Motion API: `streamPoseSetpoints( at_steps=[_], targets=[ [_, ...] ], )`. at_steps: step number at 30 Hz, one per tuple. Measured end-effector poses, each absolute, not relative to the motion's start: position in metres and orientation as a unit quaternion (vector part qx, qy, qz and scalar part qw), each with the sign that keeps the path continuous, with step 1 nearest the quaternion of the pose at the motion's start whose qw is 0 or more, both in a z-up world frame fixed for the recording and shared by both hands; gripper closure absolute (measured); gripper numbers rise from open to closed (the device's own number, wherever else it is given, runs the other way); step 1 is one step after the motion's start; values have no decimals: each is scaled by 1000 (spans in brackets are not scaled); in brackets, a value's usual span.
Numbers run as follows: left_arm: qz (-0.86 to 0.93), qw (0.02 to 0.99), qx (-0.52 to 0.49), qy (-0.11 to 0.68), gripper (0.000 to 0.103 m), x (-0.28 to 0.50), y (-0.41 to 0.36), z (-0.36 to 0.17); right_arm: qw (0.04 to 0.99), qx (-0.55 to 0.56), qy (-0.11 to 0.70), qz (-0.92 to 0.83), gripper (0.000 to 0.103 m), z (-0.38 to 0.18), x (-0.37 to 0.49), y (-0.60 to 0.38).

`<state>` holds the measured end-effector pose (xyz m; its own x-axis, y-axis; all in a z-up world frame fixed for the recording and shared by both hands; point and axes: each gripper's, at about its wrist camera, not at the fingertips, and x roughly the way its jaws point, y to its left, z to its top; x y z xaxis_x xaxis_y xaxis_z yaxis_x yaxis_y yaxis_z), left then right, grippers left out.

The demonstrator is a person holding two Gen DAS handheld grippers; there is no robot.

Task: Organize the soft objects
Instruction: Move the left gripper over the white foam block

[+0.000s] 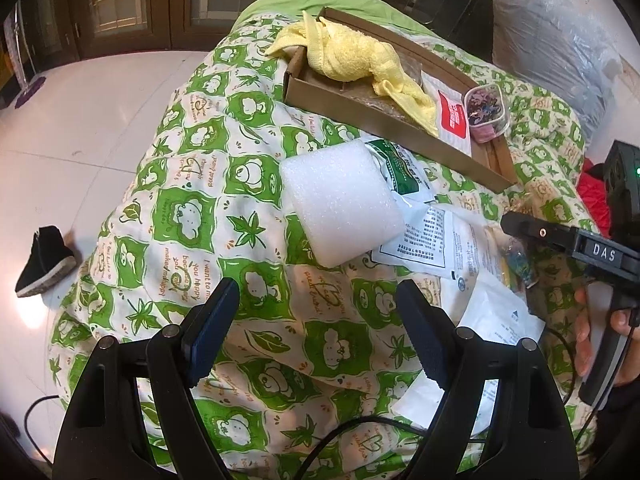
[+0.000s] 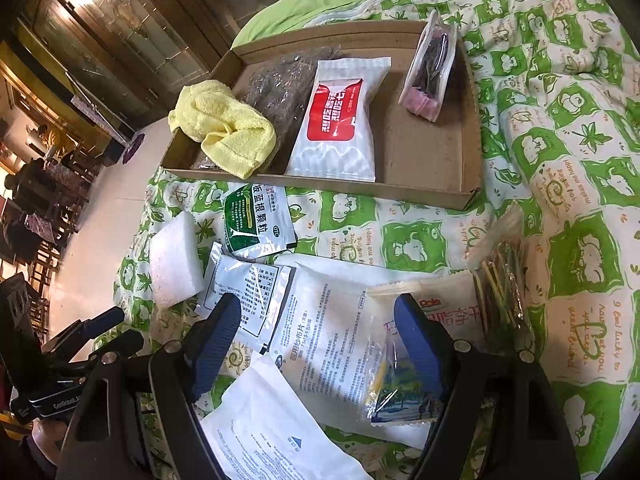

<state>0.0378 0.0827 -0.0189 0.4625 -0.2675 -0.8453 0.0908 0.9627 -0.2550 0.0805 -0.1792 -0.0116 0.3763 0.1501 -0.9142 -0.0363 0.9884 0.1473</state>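
A shallow cardboard tray [image 2: 432,196] lies on a green-and-white quilt; it holds a yellow towel [image 2: 224,128], a dark packet [image 2: 280,84], a red-and-white pouch [image 2: 340,120] and a small clear bag [image 2: 430,68]. In front of it lie a white foam block [image 2: 174,264], a green sachet [image 2: 256,220] and several white packets [image 2: 332,344]. My right gripper [image 2: 316,340] hangs open over the white packets, nothing between its fingers. My left gripper [image 1: 316,328] is open above bare quilt, just short of the foam block [image 1: 340,208]. The yellow towel [image 1: 352,60] drapes over the tray [image 1: 360,112].
A clear bag of thin sticks [image 2: 500,288] lies at the right of the packets. The quilt [image 1: 180,208] drops off to a pale tiled floor with a black shoe [image 1: 40,260]. A plastic-wrapped bundle [image 1: 552,40] sits at the far right. A cable [image 1: 360,428] runs under my left gripper.
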Motion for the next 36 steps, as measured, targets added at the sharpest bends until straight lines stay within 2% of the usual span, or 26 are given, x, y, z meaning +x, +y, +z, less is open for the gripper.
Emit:
streamPoseSetpoints(
  at_steps=[36],
  targets=[
    [-99, 848, -85, 513, 22, 38, 82, -23, 828, 46, 556, 58, 23, -8, 60, -179]
  ],
)
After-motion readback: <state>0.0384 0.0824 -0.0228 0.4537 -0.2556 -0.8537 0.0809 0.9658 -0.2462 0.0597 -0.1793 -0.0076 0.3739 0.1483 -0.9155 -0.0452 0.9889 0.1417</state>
